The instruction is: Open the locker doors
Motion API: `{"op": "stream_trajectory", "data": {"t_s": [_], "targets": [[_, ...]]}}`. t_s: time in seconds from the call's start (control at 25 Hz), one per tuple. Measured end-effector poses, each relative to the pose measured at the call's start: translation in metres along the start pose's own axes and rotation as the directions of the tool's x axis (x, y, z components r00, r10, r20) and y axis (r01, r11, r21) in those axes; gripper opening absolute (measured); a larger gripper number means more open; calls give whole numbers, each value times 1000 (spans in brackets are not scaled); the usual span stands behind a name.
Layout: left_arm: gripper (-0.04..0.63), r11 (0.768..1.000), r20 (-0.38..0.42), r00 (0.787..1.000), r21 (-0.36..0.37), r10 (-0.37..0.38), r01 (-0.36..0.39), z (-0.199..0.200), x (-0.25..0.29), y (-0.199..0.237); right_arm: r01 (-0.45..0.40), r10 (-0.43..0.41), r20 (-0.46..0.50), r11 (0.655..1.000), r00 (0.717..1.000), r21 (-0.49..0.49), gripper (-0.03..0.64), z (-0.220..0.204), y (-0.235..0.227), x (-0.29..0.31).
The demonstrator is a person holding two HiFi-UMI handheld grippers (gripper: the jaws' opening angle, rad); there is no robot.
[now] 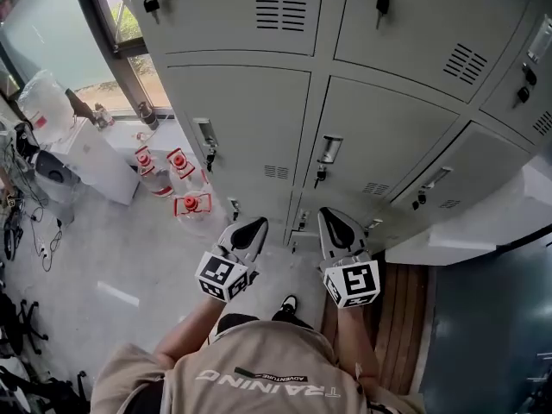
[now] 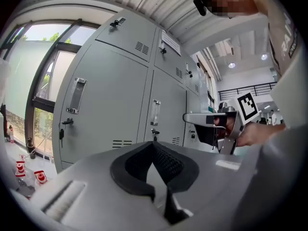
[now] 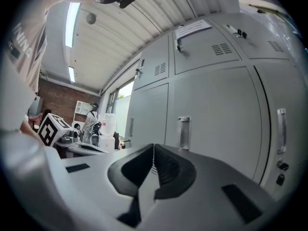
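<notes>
A bank of grey lockers (image 1: 250,119) stands before me with every visible door closed. Upright handles (image 1: 329,149) sit on the middle-row doors, and keys (image 1: 210,155) hang from the locks. My left gripper (image 1: 256,224) and right gripper (image 1: 329,216) hang side by side, short of the lower doors and touching nothing. Both are shut and empty. In the left gripper view the closed gripper (image 2: 154,146) points at a door with a handle (image 2: 77,95) and a key (image 2: 61,131). The right gripper (image 3: 154,148) faces a door handle (image 3: 184,133).
Several red-capped water bottles (image 1: 177,184) stand on the floor left of the lockers, beside a white dispenser (image 1: 82,158) under the window (image 1: 125,28). Cables (image 1: 34,222) lie at far left. Wooden flooring (image 1: 397,317) runs at right. A person (image 3: 90,121) stands far off.
</notes>
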State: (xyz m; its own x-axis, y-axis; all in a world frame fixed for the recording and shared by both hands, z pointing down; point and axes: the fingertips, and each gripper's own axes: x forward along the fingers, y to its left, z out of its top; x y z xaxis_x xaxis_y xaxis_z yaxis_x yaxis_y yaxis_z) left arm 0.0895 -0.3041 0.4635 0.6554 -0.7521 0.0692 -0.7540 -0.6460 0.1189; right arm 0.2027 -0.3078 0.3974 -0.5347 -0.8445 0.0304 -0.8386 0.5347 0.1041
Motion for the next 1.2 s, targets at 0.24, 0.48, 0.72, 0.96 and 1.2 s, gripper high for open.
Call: {"op": "stream_trajectory", "data": {"t_s": [0.24, 0.48, 0.72, 0.96, 1.2], "targets": [[6, 998, -5, 998, -2, 60, -60, -2, 27, 22, 23, -23, 18, 1000, 1000, 6, 12, 7, -52, 49], [6, 999, -11, 999, -12, 52, -52, 1, 42, 47, 47, -47, -3, 999, 999, -12, 12, 14, -68, 88], [6, 1000, -23, 1000, -10, -11, 11, 2, 59, 58, 108, -108, -21, 994, 994, -33, 12, 12, -73, 103], [6, 998, -40, 997, -11, -64, 64, -3, 61, 55, 147, -147, -28, 989, 989, -17, 12, 10, -79, 110], [6, 997, -52, 996, -10, -79, 78, -6, 53, 61, 147, -146, -20, 989, 989, 12, 20, 14, -78, 120]]}}
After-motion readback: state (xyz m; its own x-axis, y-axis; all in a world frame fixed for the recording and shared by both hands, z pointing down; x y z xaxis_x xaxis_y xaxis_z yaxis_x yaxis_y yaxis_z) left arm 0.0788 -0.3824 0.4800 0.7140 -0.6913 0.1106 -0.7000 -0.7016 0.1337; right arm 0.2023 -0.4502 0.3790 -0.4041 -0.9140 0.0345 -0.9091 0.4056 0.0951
